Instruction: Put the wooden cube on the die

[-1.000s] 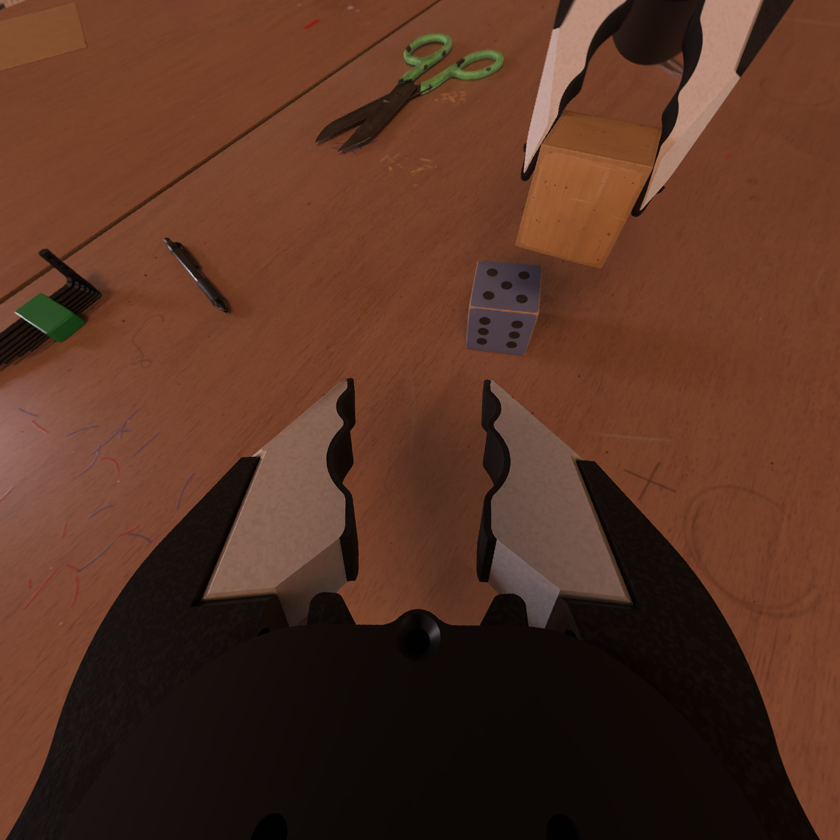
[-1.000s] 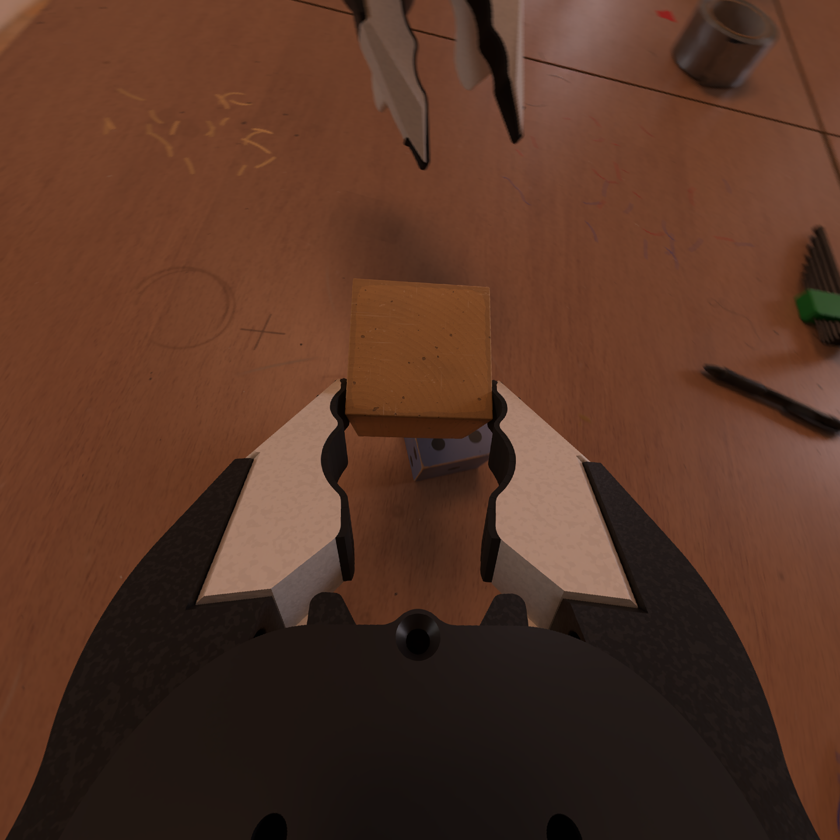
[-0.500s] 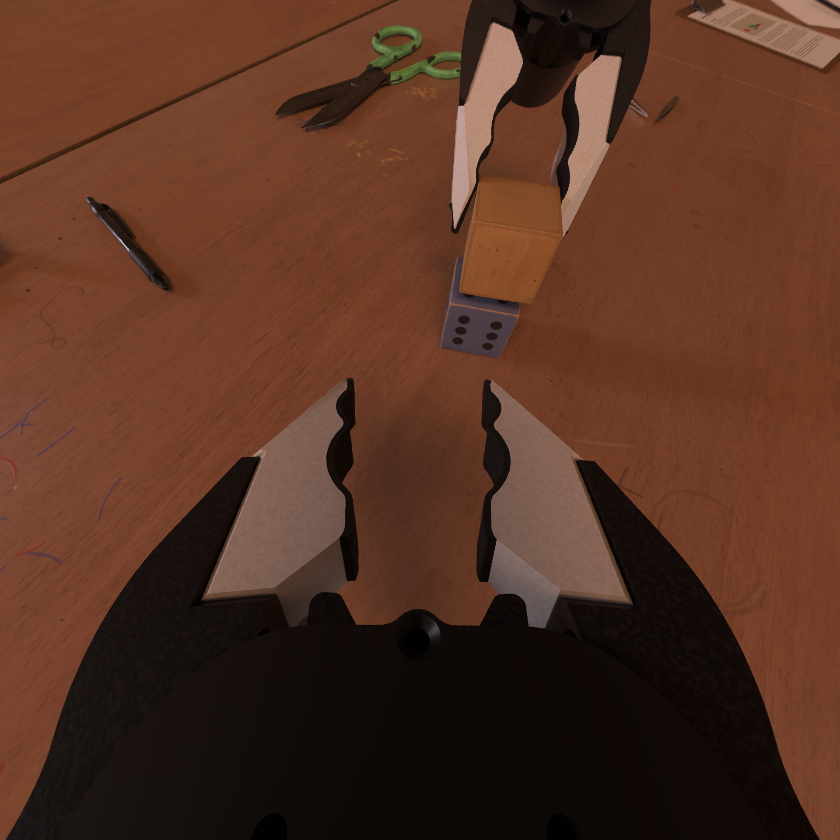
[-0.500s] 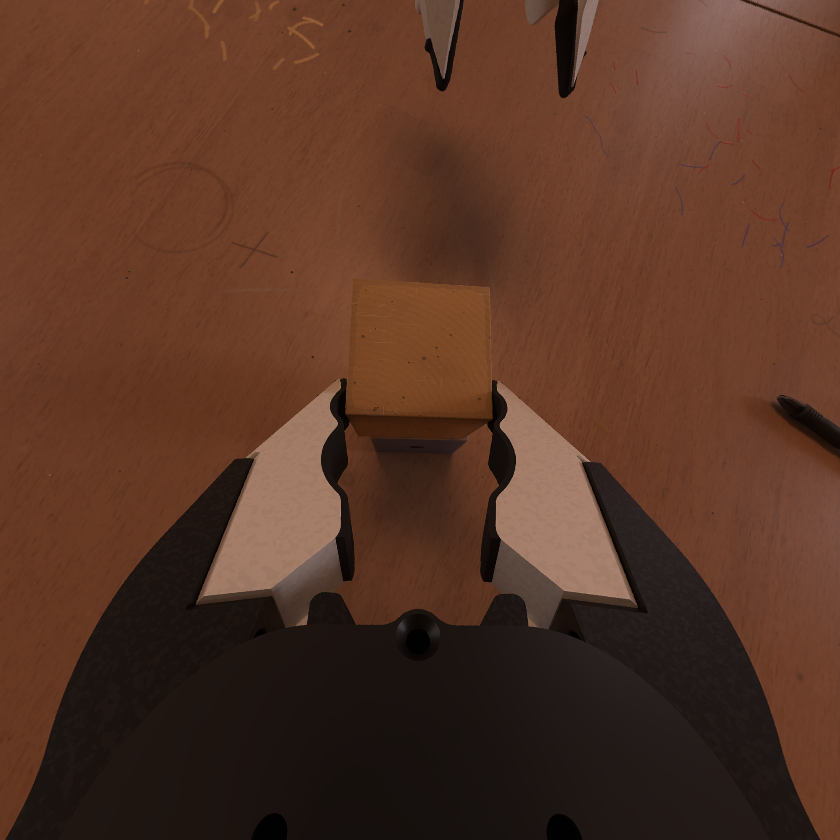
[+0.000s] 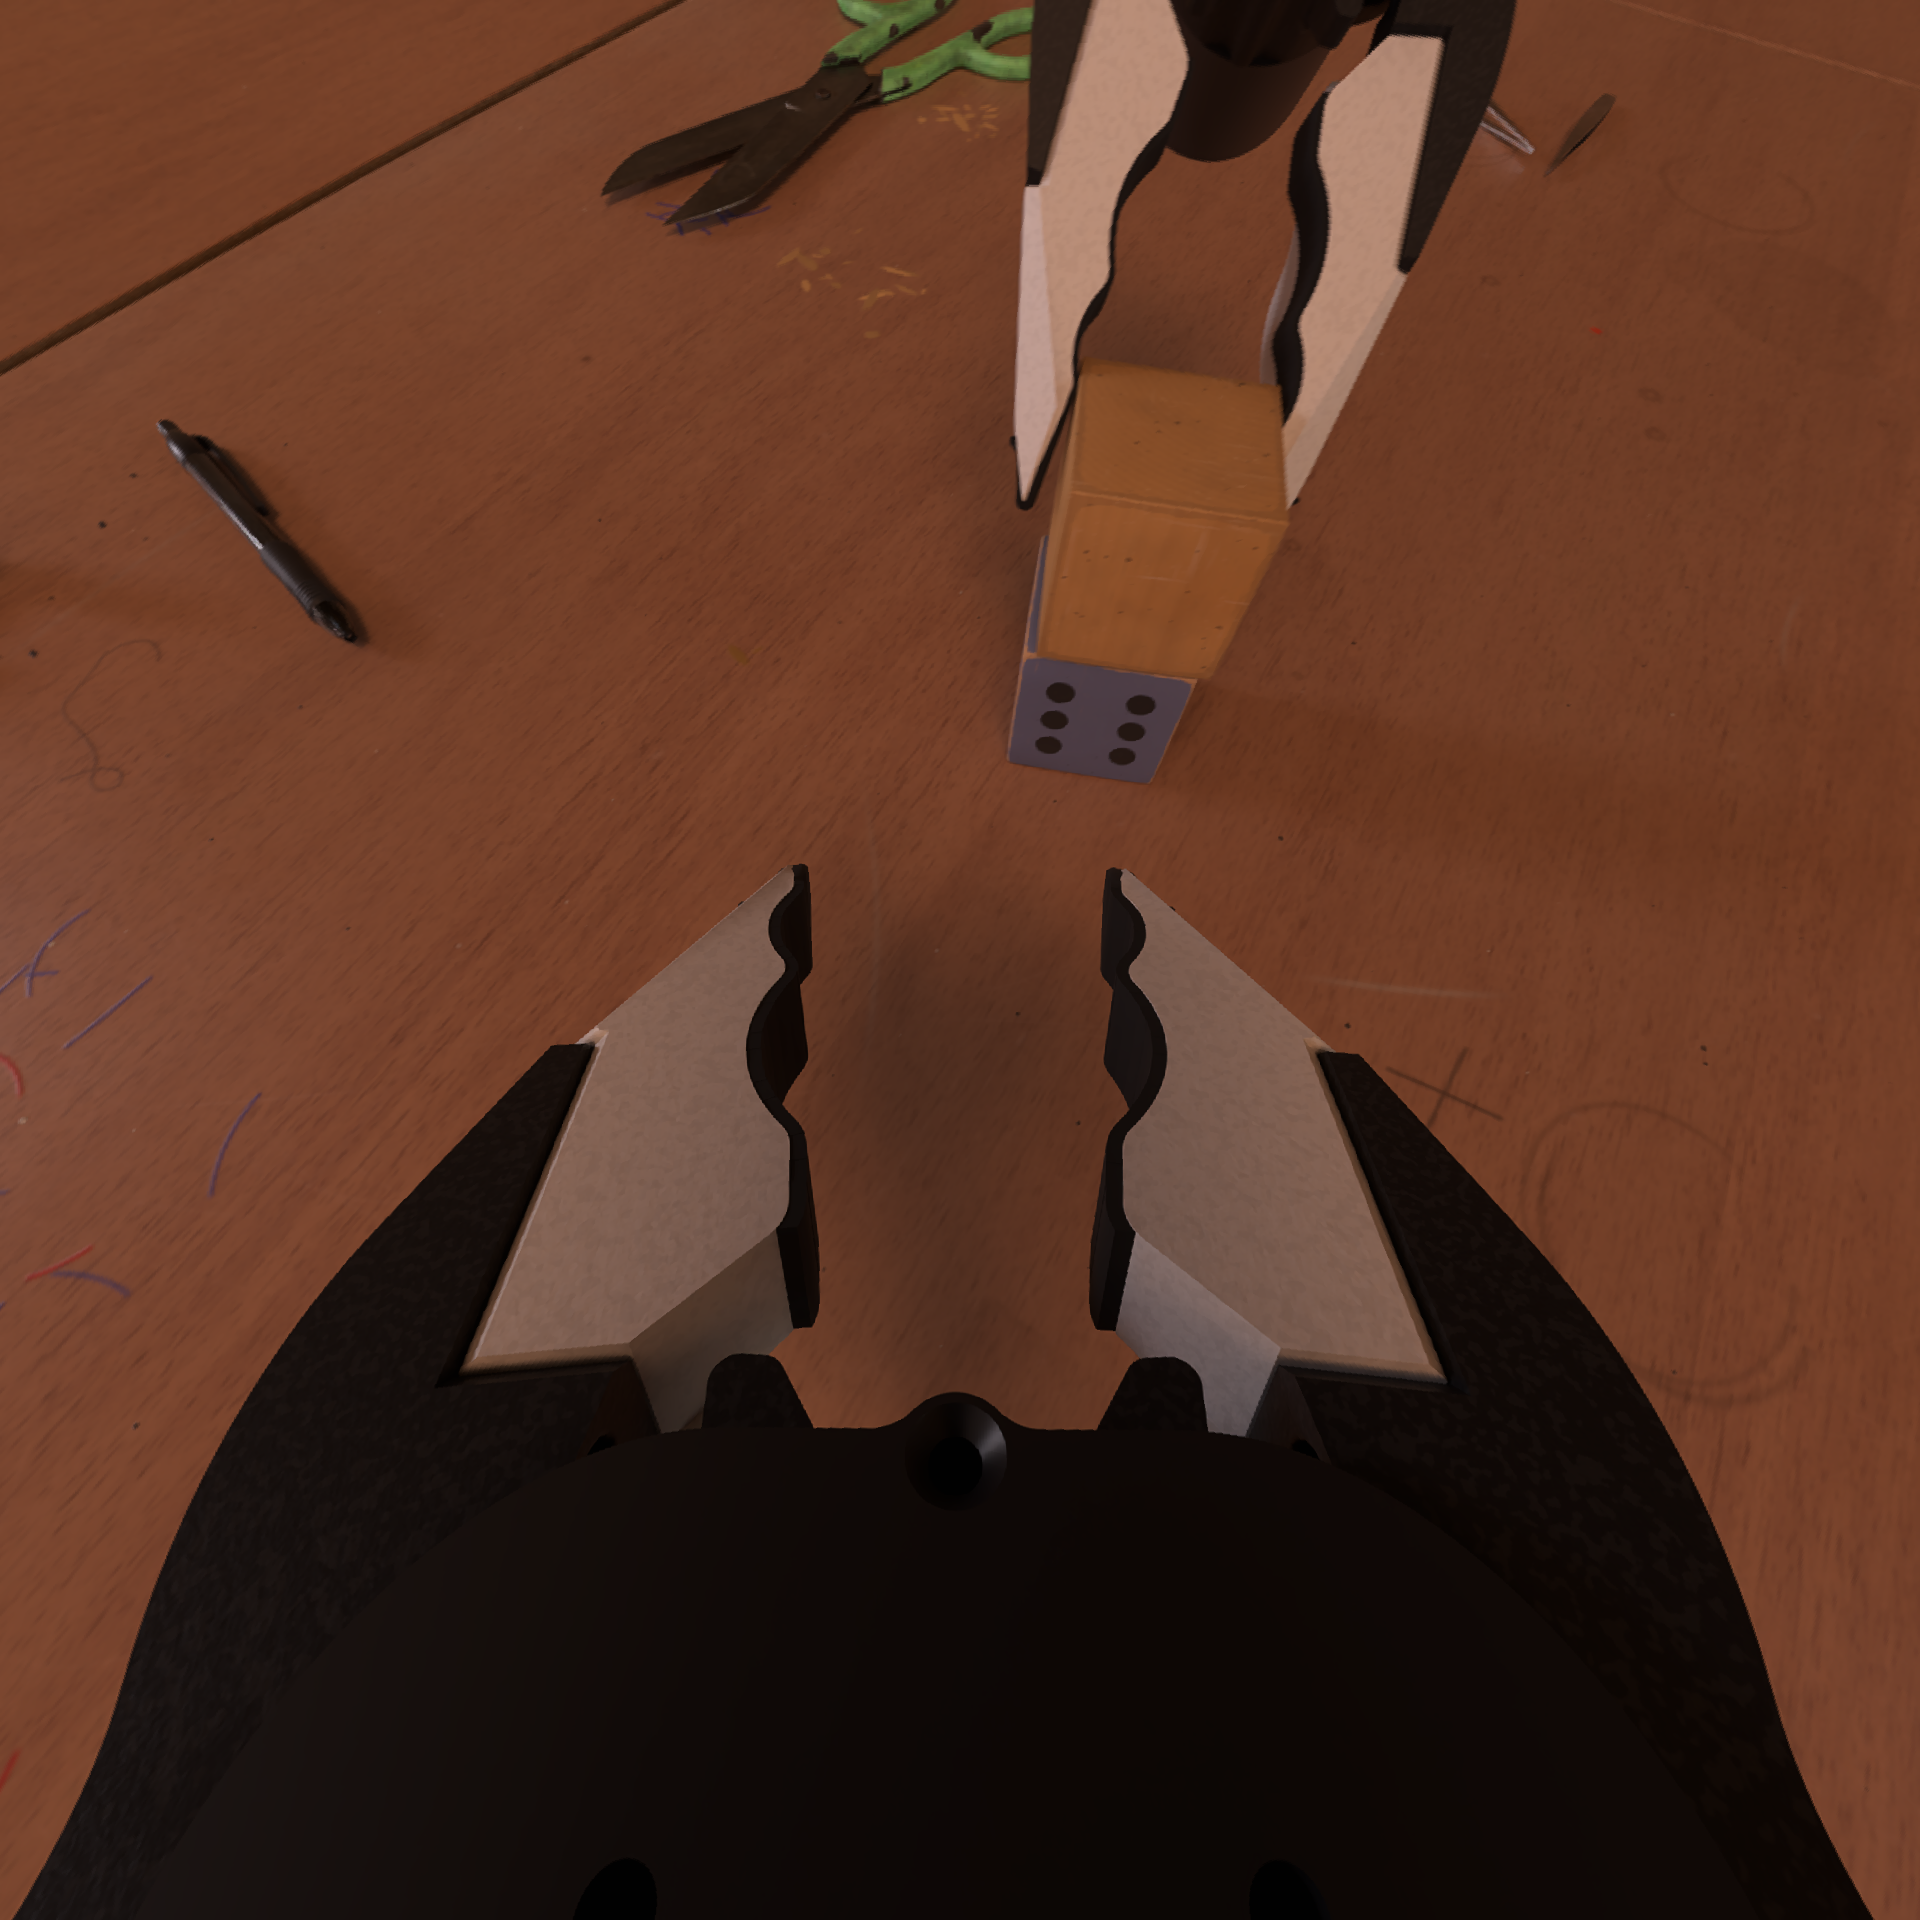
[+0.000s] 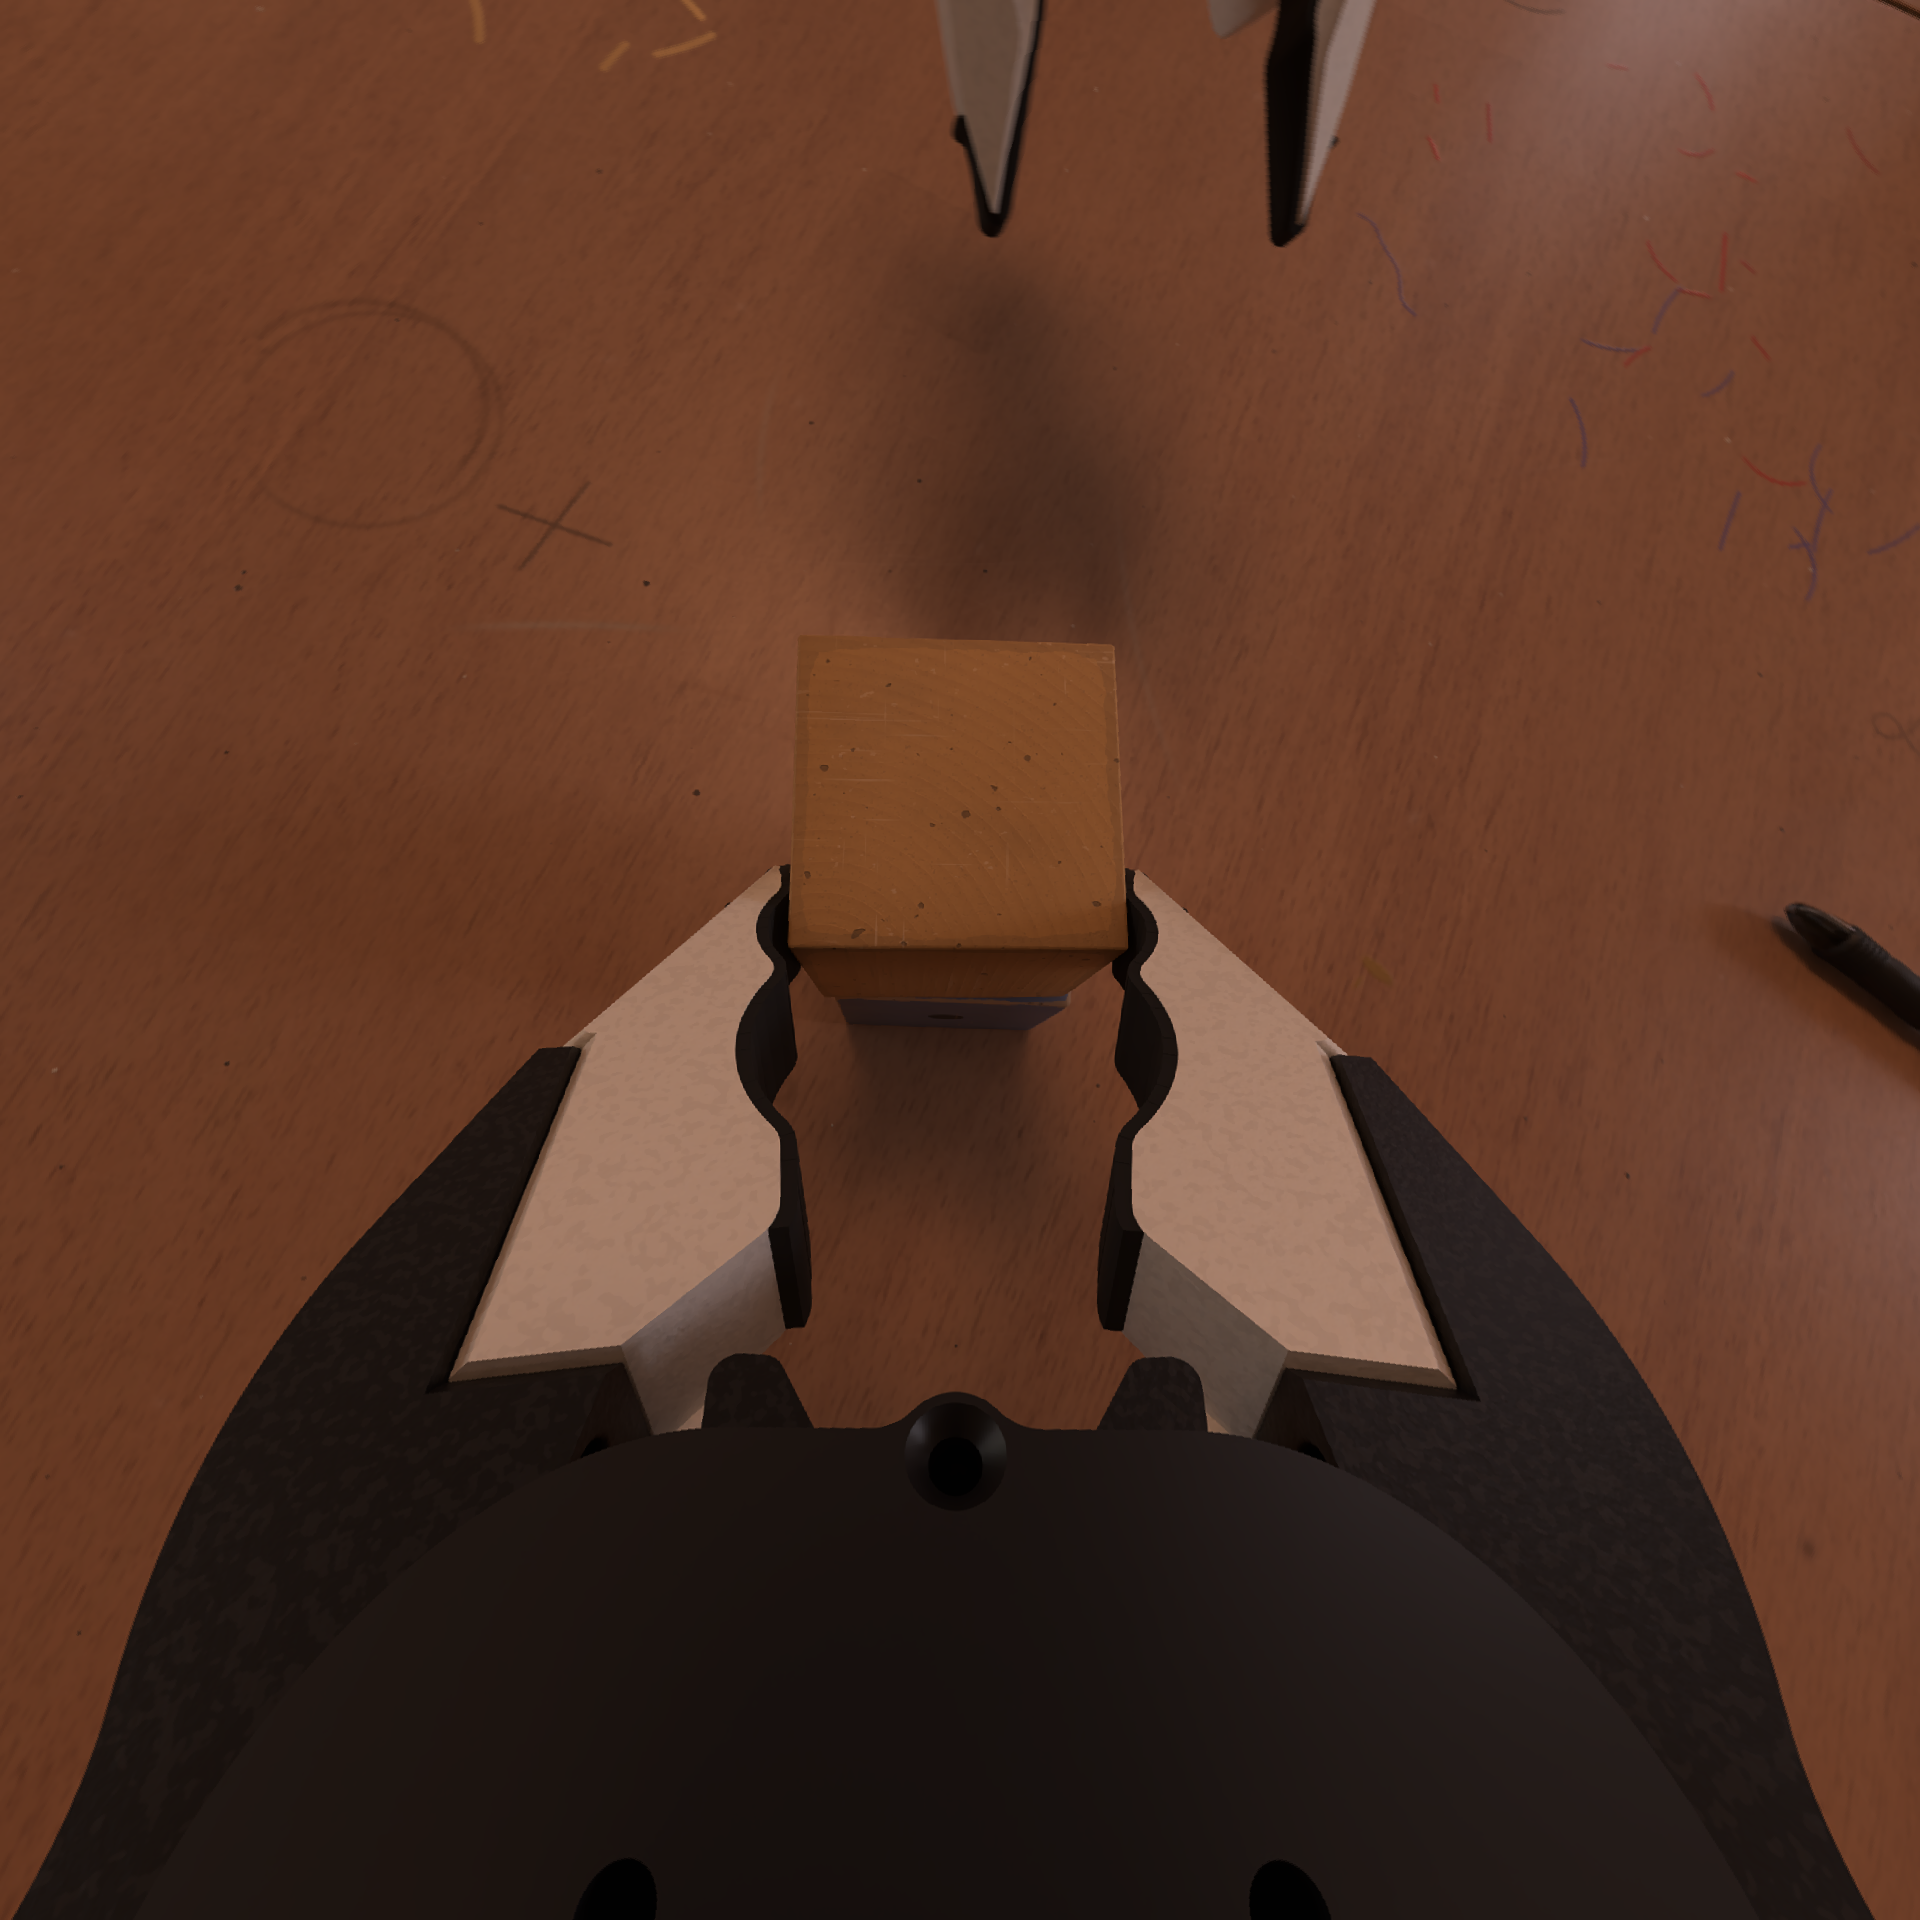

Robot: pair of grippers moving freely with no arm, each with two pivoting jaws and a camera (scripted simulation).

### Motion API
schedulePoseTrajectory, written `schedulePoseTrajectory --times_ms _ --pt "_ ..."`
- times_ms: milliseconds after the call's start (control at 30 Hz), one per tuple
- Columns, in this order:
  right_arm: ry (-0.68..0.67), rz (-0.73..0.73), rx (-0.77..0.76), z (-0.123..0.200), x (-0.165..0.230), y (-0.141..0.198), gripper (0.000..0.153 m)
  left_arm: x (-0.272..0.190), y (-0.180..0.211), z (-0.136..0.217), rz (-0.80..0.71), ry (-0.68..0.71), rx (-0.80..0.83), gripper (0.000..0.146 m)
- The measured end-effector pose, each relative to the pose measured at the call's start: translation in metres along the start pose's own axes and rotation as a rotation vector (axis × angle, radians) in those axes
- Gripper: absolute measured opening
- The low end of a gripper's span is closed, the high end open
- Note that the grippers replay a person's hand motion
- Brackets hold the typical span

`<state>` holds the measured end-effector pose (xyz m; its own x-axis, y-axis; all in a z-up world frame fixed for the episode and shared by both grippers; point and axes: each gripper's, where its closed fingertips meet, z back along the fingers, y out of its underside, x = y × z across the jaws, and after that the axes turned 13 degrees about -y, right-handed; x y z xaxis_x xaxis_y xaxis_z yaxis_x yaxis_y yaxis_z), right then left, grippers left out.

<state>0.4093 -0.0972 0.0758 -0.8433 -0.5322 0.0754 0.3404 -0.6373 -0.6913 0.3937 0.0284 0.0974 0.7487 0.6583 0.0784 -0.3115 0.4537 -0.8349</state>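
Note:
The wooden cube (image 5: 1164, 540) is held between the fingers of my right gripper (image 5: 1158, 494), which comes down from above. The cube sits directly over the pale grey die (image 5: 1099, 732) with black pips, and its underside looks to meet the die's top. In the right wrist view the right gripper (image 6: 956, 894) is shut on the cube (image 6: 956, 800), and only a thin strip of the die (image 6: 951, 1013) shows beneath it. My left gripper (image 5: 954, 883) is open and empty, a short way in front of the die. It also shows at the top of the right wrist view (image 6: 1138, 223).
Green-handled scissors (image 5: 821, 109) lie at the far left of the brown wooden table (image 5: 520, 727). A black pen (image 5: 260, 530) lies to the left and also shows in the right wrist view (image 6: 1860, 961). Pencil and coloured scribbles mark the tabletop.
My right gripper has carried the cube from beside and above the die to directly over it and lowered it. The left gripper stayed open and has edged closer to the die.

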Motion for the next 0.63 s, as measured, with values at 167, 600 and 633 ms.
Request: schedulePoseTrajectory --times_ms 167,600,633 --pt "0.057 -0.049 -0.042 0.016 0.007 -0.006 0.077 -0.016 -0.015 0.002 0.014 0.033 -0.054 0.056" --pt "0.317 -0.188 -0.129 0.036 0.048 0.063 0.075 -0.068 -0.085 -0.029 -0.150 -0.056 -0.018 0.056" --pt "0.326 -0.184 -0.151 0.038 0.048 0.061 0.075 -0.069 -0.087 -0.032 -0.162 -0.065 -0.001 0.056"
